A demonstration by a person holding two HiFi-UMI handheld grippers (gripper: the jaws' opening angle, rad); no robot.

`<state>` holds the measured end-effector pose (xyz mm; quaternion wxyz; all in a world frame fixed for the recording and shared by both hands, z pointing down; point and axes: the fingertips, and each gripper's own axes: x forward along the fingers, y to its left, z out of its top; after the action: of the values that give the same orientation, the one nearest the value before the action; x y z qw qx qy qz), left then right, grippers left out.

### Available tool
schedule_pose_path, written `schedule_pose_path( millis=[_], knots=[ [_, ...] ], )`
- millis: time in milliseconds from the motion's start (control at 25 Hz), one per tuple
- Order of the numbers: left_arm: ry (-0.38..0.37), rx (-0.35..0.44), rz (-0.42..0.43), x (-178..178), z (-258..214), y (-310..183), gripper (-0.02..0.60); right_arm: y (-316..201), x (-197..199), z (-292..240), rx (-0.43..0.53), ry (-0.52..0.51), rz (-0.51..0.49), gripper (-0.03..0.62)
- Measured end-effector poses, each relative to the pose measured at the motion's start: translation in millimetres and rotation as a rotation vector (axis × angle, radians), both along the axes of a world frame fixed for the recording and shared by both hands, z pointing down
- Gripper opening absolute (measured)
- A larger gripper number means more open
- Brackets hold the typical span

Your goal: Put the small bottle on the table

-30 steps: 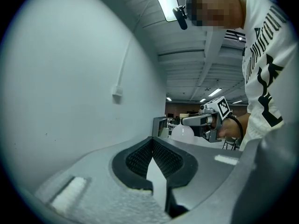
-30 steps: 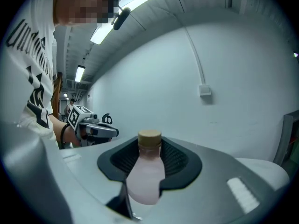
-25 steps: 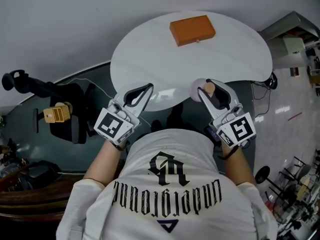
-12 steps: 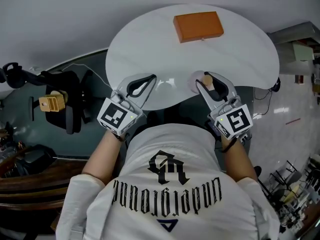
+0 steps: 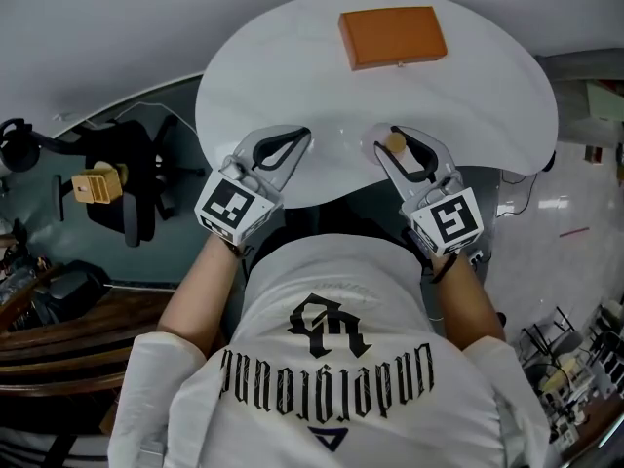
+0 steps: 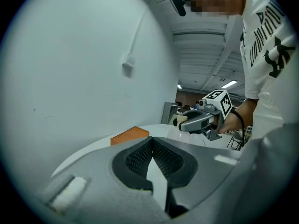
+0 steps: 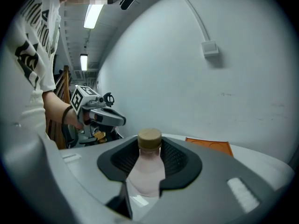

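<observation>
The small bottle (image 5: 395,143), pale pink with a tan cap, stands upright between the pads of my right gripper (image 5: 388,150), which is shut on it. In the right gripper view the bottle (image 7: 145,171) fills the gap between the dark pads of the right gripper (image 7: 149,146). It is held over the near part of the round white table (image 5: 292,86); whether its base touches the top I cannot tell. My left gripper (image 5: 300,135) is over the table's near edge to the left, shut and empty, its tips meeting at the left gripper's (image 6: 152,141) far end.
An orange flat tray (image 5: 393,35) lies at the far side of the table, also low in the left gripper view as the orange tray (image 6: 131,135). A black chair (image 5: 127,188) with a tan object (image 5: 93,188) stands on the floor to the left. A white wall runs behind the table.
Both grippers have moved forward from the table's near edge to over its top. The bottle has stayed in the right gripper. The left gripper has stayed shut.
</observation>
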<state>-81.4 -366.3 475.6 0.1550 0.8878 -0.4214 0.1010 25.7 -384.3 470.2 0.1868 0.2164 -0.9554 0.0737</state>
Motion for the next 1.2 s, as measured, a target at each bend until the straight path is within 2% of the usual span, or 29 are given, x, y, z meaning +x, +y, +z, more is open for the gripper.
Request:
schedule_pose_path(
  millis=[480,880,1200],
  knots=[
    [0.007,-0.063,0.005,16,37,-28,0.008,-17,4,84,-0.055,0.122,-0.057,0.14],
    [0.003,-0.132,0.007,24,69,-26,0.008,-27,8,151,-0.086,0.21,-0.071,0.14],
    [-0.013,-0.167,0.001,29,97,-27,0.008,-29,12,180,-0.103,0.243,-0.074,0.14]
  ],
)
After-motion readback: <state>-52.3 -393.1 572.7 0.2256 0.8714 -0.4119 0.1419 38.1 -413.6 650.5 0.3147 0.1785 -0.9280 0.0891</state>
